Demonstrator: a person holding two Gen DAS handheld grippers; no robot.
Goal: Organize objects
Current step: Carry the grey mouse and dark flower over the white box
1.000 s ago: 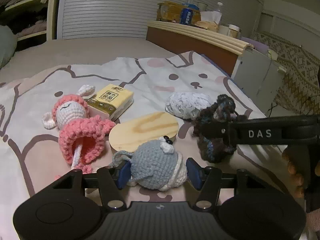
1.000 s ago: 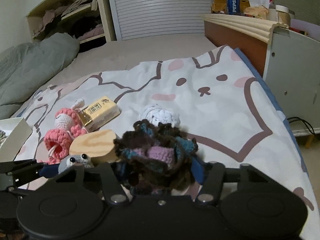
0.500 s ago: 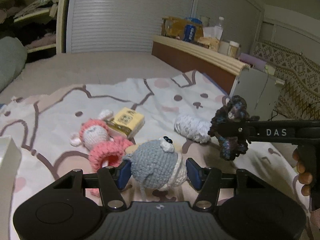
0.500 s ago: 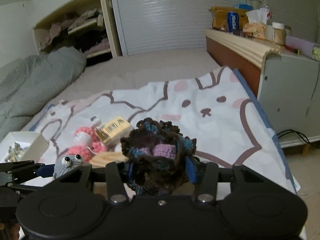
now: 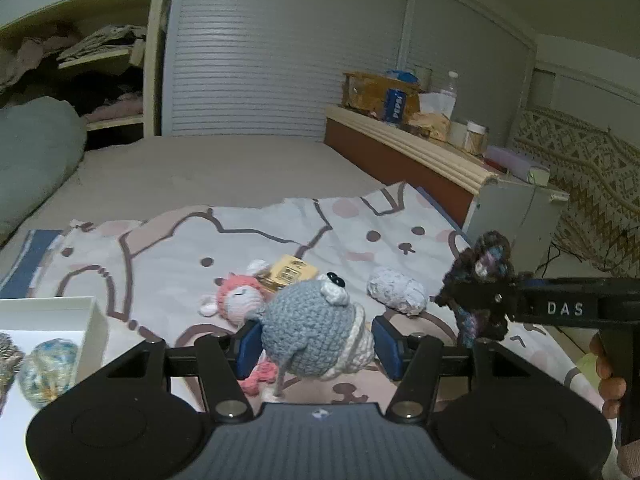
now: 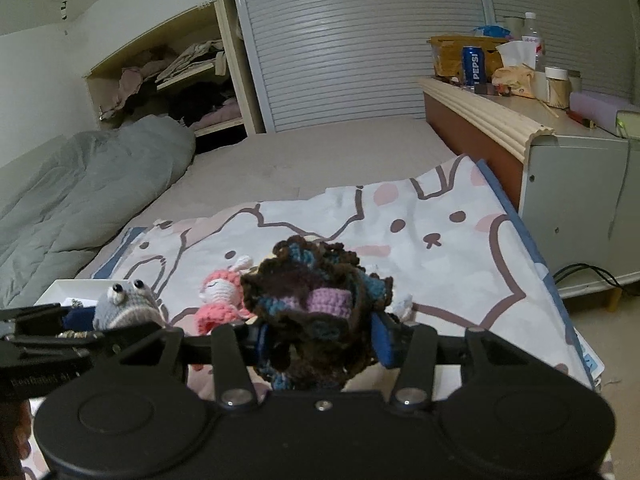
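My left gripper (image 5: 316,344) is shut on a grey crochet mouse (image 5: 316,336), held above the bed; the same mouse (image 6: 122,306) shows at the left of the right wrist view. My right gripper (image 6: 320,338) is shut on a dark brown, blue and purple crochet piece (image 6: 316,308), seen also as the dark crochet piece (image 5: 478,276) at the right of the left wrist view. On the rabbit-print blanket (image 5: 168,252) lie a pink crochet doll (image 5: 236,300), a yellow tissue pack (image 5: 288,274) and a pale grey crochet ball (image 5: 396,294).
A white box (image 5: 94,320) at the lower left holds yarn pieces (image 5: 48,364). A headboard shelf (image 6: 488,116) on the right carries a Pepsi can (image 6: 474,66), bottles and jars. A grey duvet (image 6: 84,192) lies at the left. A person's fingers (image 5: 610,376) grip the right handle.
Both grippers have risen with their crochet toys, so the bed items look smaller and lower. The white box has come into view at the lower left; the wooden board is now hidden.
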